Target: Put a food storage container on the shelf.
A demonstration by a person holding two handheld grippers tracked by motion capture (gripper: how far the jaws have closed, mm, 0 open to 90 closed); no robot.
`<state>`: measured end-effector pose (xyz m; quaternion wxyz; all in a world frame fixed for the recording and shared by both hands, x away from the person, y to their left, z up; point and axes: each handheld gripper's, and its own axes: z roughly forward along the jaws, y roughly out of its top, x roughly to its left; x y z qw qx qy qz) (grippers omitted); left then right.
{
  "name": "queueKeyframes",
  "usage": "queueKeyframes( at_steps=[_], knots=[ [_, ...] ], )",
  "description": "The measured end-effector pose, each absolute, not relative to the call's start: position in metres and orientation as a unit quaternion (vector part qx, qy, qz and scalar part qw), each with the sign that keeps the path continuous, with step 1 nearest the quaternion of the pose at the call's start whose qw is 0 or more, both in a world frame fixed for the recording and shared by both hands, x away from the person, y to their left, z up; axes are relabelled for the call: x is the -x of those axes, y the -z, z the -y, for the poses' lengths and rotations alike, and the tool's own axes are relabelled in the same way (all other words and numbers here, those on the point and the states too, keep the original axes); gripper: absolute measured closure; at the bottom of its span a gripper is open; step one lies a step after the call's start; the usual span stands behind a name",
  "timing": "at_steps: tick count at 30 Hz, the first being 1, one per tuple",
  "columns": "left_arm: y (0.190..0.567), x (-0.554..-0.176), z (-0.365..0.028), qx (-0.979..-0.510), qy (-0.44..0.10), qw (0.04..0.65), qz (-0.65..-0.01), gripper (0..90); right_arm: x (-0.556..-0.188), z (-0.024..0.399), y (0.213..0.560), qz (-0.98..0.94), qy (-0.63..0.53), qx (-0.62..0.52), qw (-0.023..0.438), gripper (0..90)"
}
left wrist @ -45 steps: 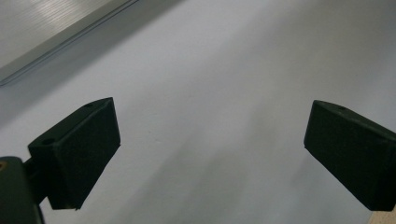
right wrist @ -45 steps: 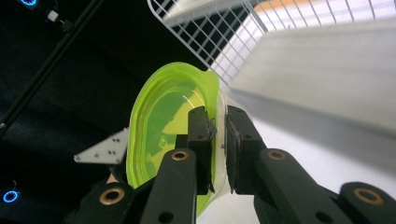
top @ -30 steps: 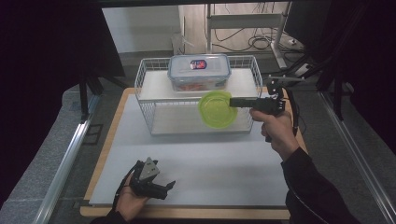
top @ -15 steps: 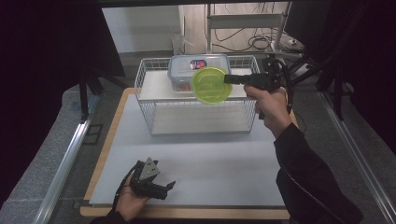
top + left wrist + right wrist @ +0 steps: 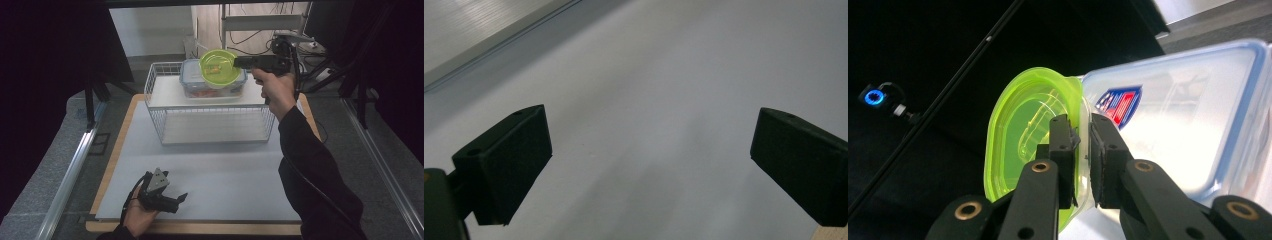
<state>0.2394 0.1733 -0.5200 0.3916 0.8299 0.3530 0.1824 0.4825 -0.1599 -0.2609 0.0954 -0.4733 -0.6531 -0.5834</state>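
A translucent green bowl [image 5: 219,67] hangs tilted in the air over a clear lidded container [image 5: 194,82] with a blue rim. My right gripper [image 5: 239,63] is shut on the bowl's rim, coming in level from the right. In the right gripper view the two pads pinch the bowl's wall [image 5: 1018,135], with my right gripper [image 5: 1081,150] just in front of the container's lid [image 5: 1188,125], which bears a red and blue label. My left gripper [image 5: 175,201] rests in a hand near the table's front left, open. In the left gripper view, my left gripper [image 5: 649,160] has nothing between its jaws.
The container stands on top of a white wire rack [image 5: 215,125] at the back of the white table mat [image 5: 225,175]. A wooden board edge [image 5: 107,165] frames the mat. Dark stands and cables lie behind and to the right of the rack.
My right gripper has carried the green bowl up and toward the back left, from in front of the rack's right end to above the container. The left gripper stayed put.
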Motion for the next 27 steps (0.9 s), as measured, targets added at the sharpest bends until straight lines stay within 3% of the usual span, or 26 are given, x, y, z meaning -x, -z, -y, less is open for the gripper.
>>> queueKeyframes(
  at_steps=[13, 27],
  knots=[
    [0.520, -0.239, -0.172, -0.833, -0.177, 0.395, -0.346, 3.0, -0.513, 0.141, 0.249, 0.636, 0.578, 0.507, 0.062, 81.7],
    [0.521, -0.239, -0.170, -0.835, -0.167, 0.397, -0.343, 3.1, -0.531, 0.128, 0.243, 0.628, 0.551, 0.547, 0.058, 81.6]
  ],
)
